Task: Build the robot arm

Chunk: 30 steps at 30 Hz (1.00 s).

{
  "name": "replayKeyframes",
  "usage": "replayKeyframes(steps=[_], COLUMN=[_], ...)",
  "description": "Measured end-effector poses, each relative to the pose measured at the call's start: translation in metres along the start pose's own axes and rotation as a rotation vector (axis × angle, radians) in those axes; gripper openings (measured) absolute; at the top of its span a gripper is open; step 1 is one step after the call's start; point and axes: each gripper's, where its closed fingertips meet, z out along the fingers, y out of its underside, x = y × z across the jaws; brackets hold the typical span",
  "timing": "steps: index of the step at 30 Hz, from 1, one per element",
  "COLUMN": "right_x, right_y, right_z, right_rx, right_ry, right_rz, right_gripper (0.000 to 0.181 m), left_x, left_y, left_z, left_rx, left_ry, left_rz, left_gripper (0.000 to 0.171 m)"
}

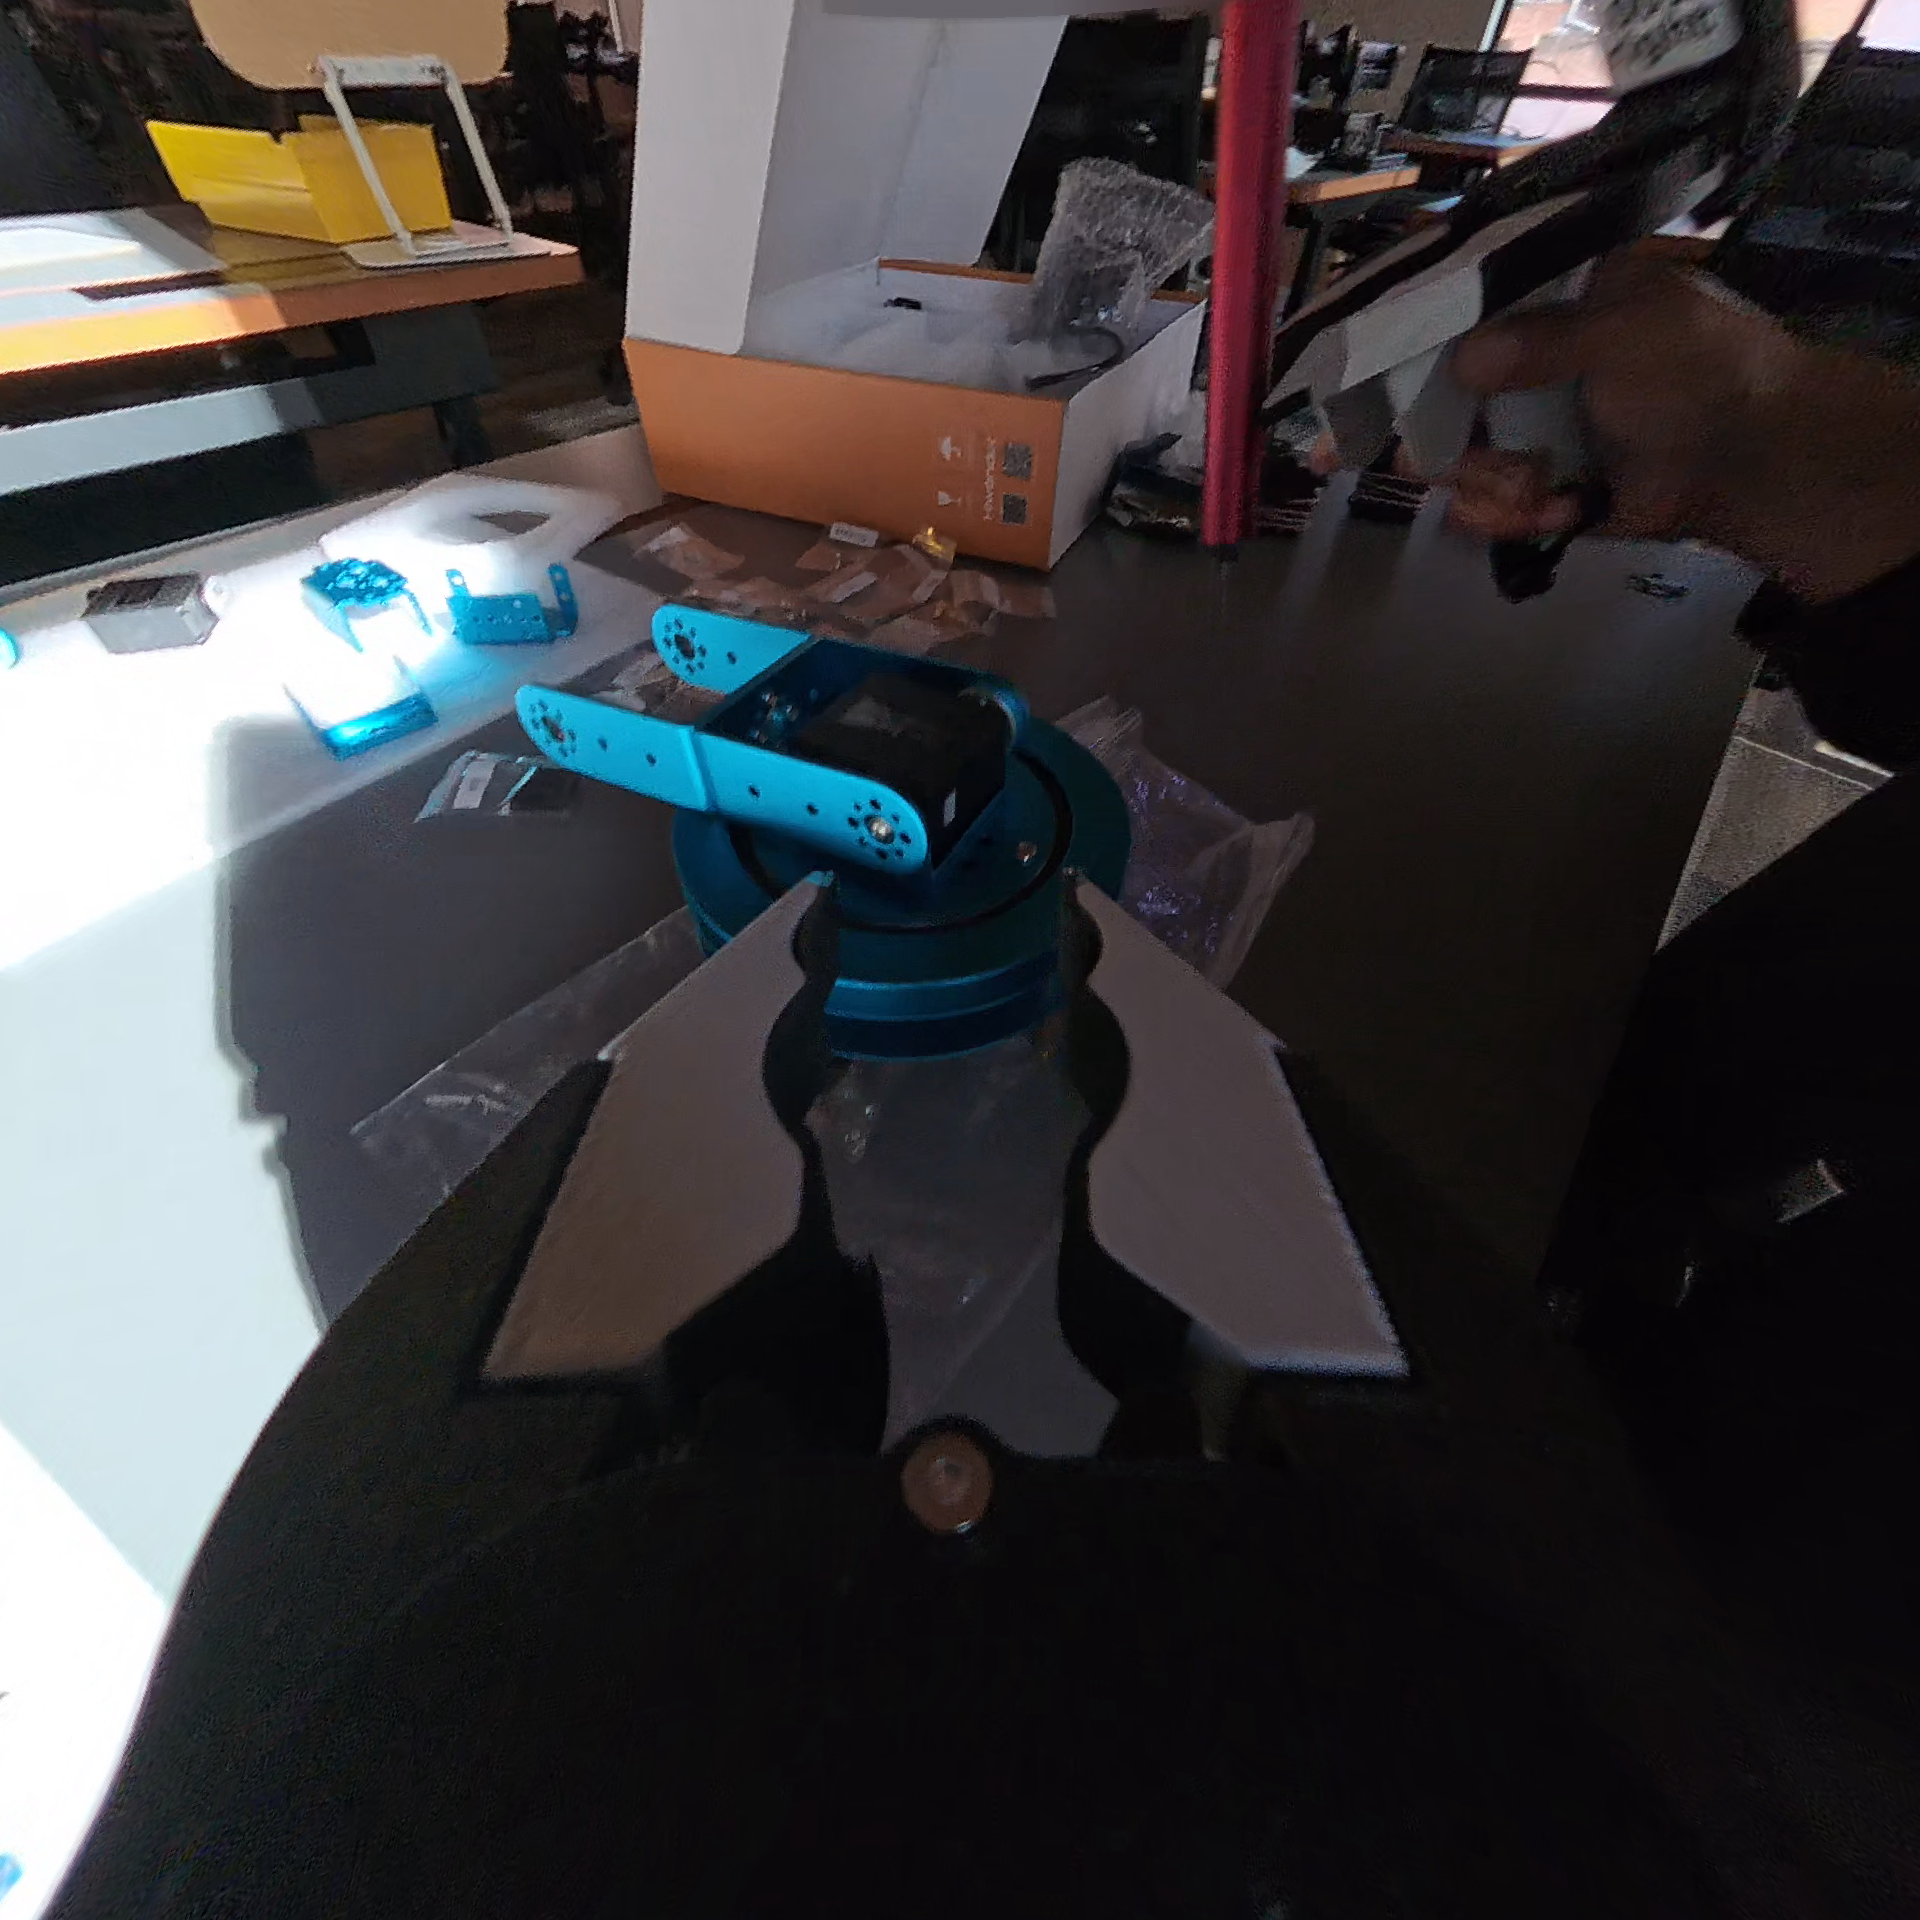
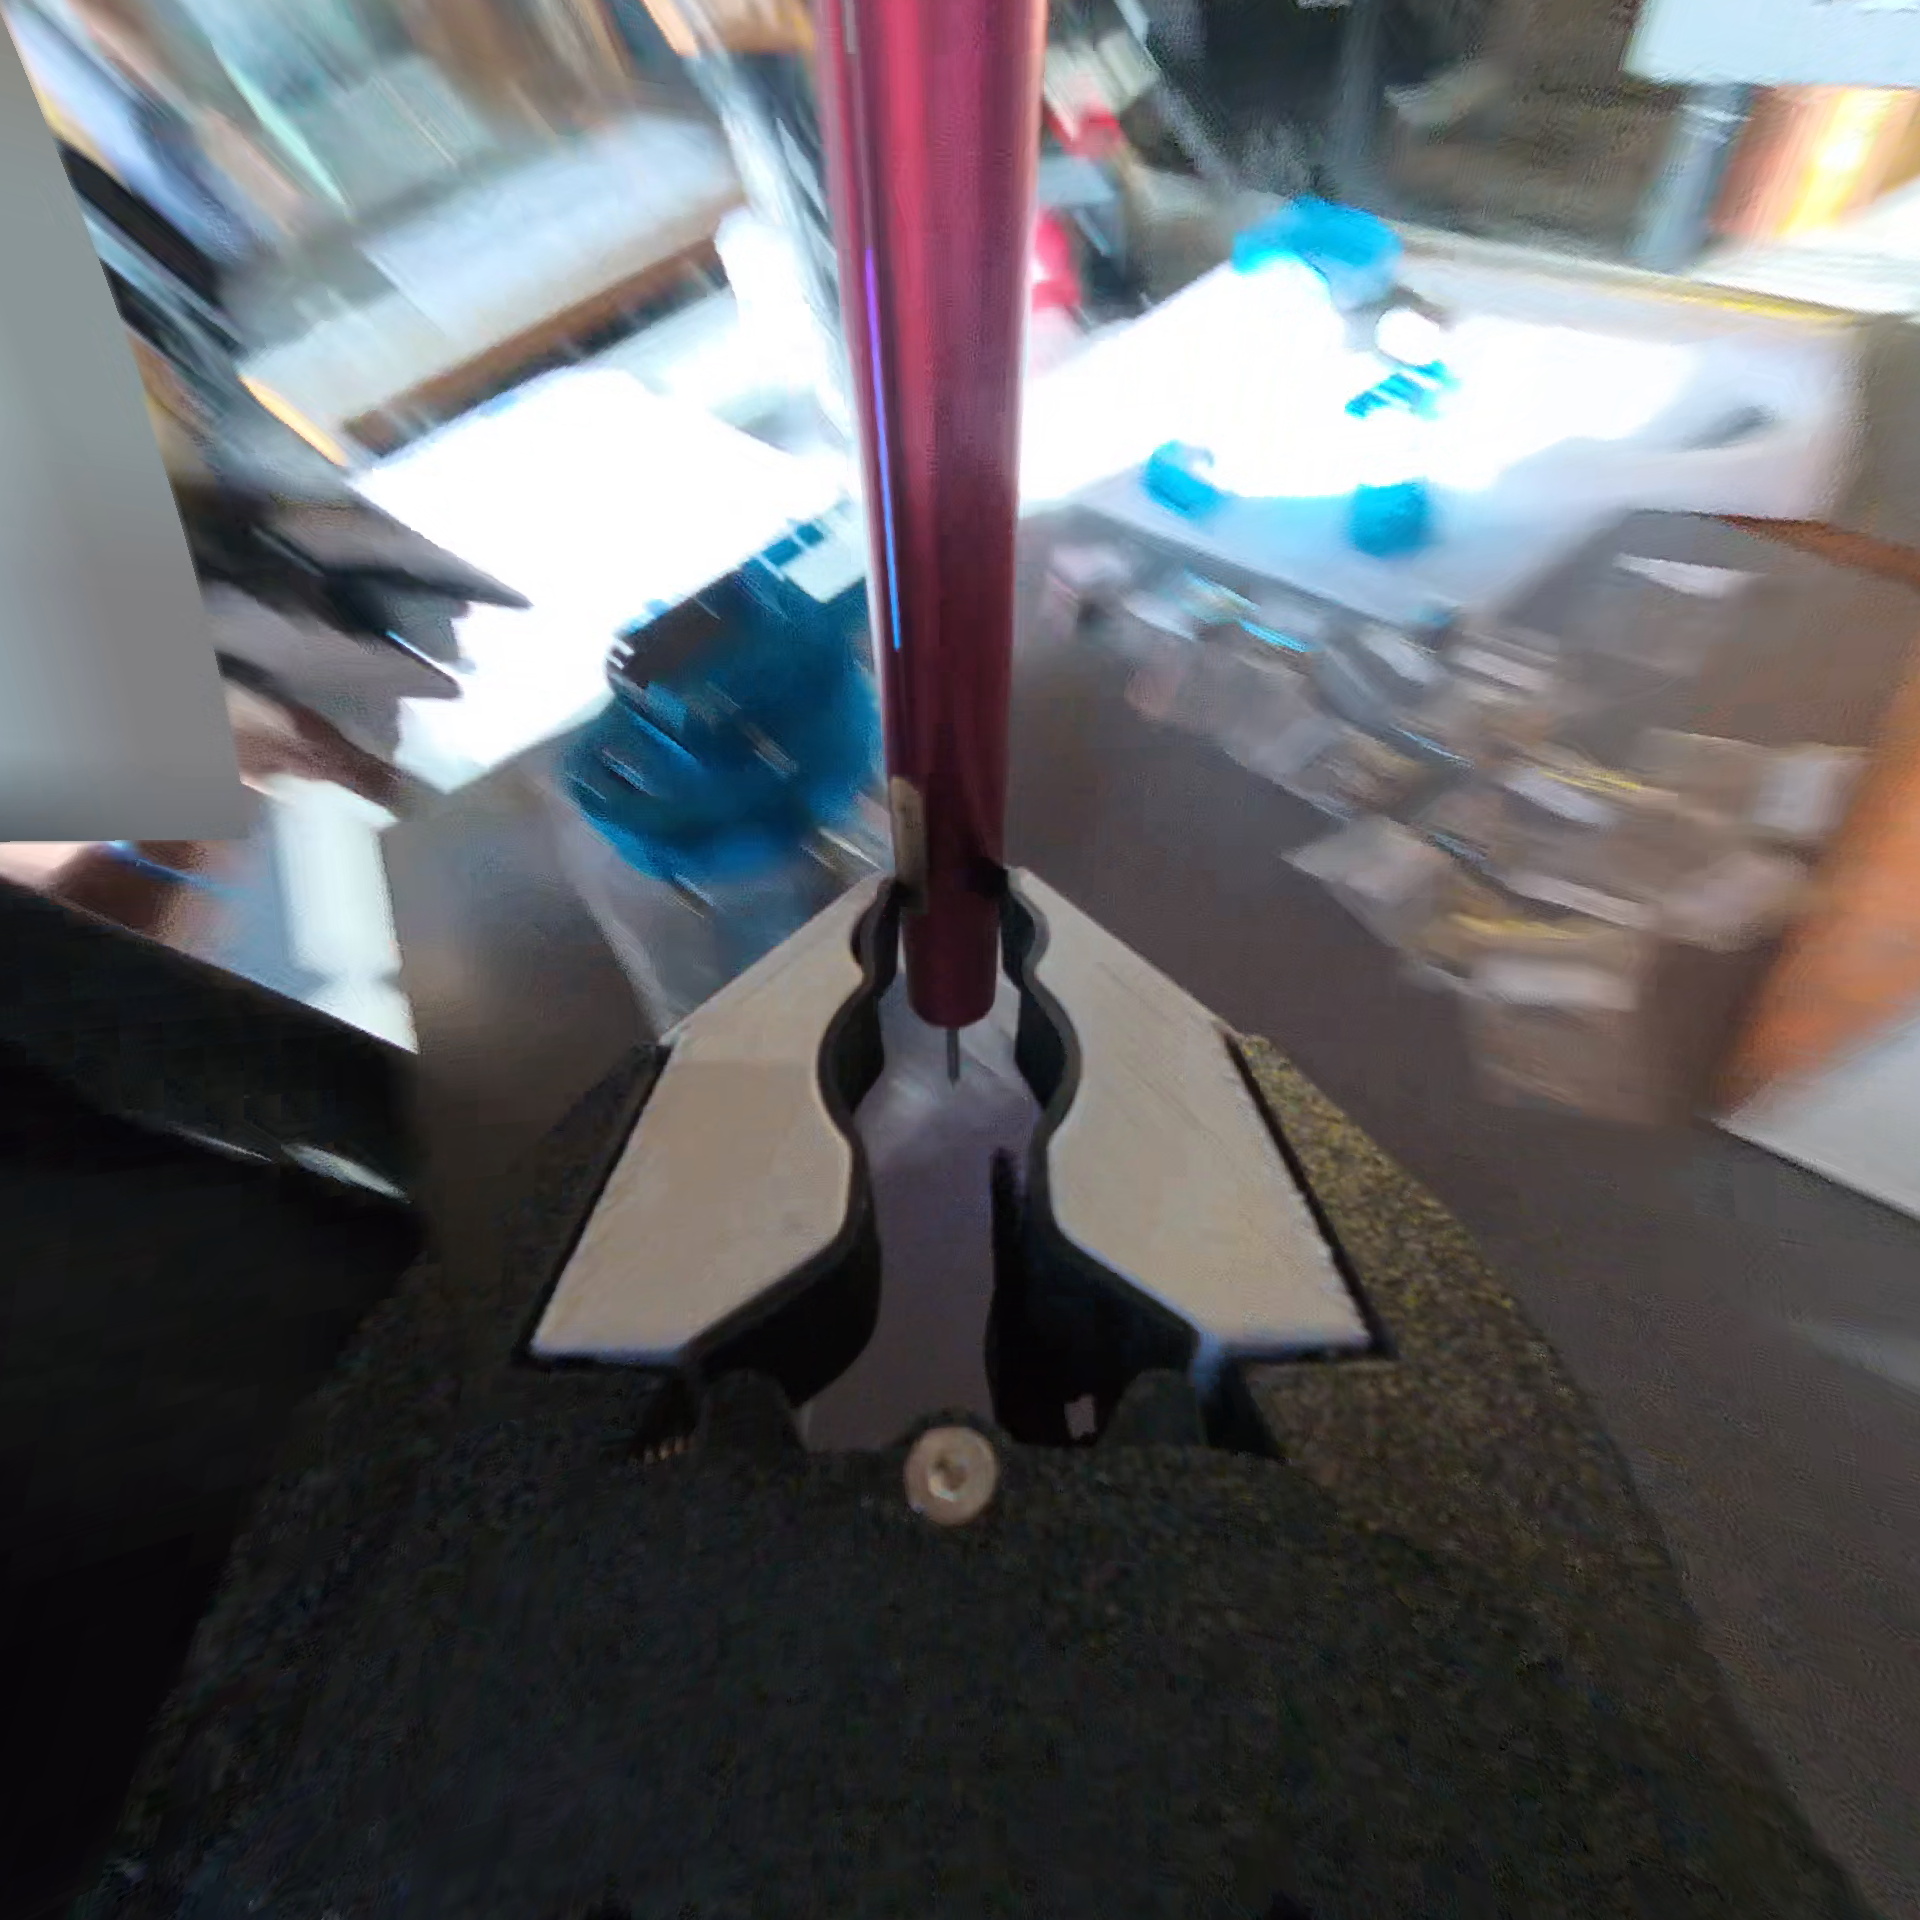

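My left gripper (image 1: 948,883) is shut on the round blue base (image 1: 935,982) of a small robot-arm assembly, one finger on each side. A black servo (image 1: 904,748) and blue bracket arms (image 1: 623,743) sit on top of the base. My right gripper (image 2: 948,883) is shut on a red pen-shaped screwdriver (image 2: 935,468) near its bit end. The thin bit (image 2: 951,1055) points back between the fingers. The right wrist view is motion-blurred, and the blue assembly (image 2: 717,748) shows to the left of the screwdriver. In the left wrist view the screwdriver (image 1: 1242,270) stands upright at the upper right, beside a hand (image 1: 1662,436).
An open orange-and-white box (image 1: 862,457) with bubble wrap stands behind the assembly. Small bags of parts (image 1: 883,582) lie in front of it. Loose blue brackets (image 1: 509,618), a grey servo (image 1: 151,613) and white foam (image 1: 488,530) lie to the left. A clear plastic bag (image 1: 1195,852) lies under the base. Spacing between my two grippers at the tips: around 25 centimeters. The black servo (image 1: 904,748) lies around 5 centimeters away from my left fingertips.
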Motion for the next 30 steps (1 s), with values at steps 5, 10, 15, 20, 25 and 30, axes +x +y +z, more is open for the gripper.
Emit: replayKeyframes(steps=[5, 10, 15, 20, 25, 30], right_x=[-0.011, -0.010, 0.002, 0.037, 0.013, 0.034], right_y=[0.002, 0.015, 0.026, 0.046, 0.085, 0.136], right_z=[0.037, 0.039, 0.031, 0.007, -0.021, -0.034], right_rx=[0.274, 0.288, 0.245, 0.027, -0.254, -0.501], right_ry=[-0.258, -0.357, -0.321, -0.013, 0.111, 0.376], right_rz=[0.381, 0.524, 0.561, 0.241, 0.126, 0.080], right_gripper=[0.017, 0.016, 0.000, 0.000, 0.035, 0.060], left_x=[0.007, 0.022, 0.023, 0.032, 0.040, 0.011], left_y=[-0.030, -0.060, -0.080, -0.075, -0.035, -0.011], left_z=[0.032, 0.085, 0.127, 0.092, 0.056, 0.034], left_rx=[-0.051, -0.142, -0.174, -0.110, -0.173, -0.226], left_ry=[0.078, 0.074, 0.096, 0.025, -0.023, -0.157], left_rz=[0.098, 0.056, -0.110, 0.087, 0.098, 0.081], left_gripper=[0.042, 0.042, 0.045, 0.040, 0.039, 0.039])
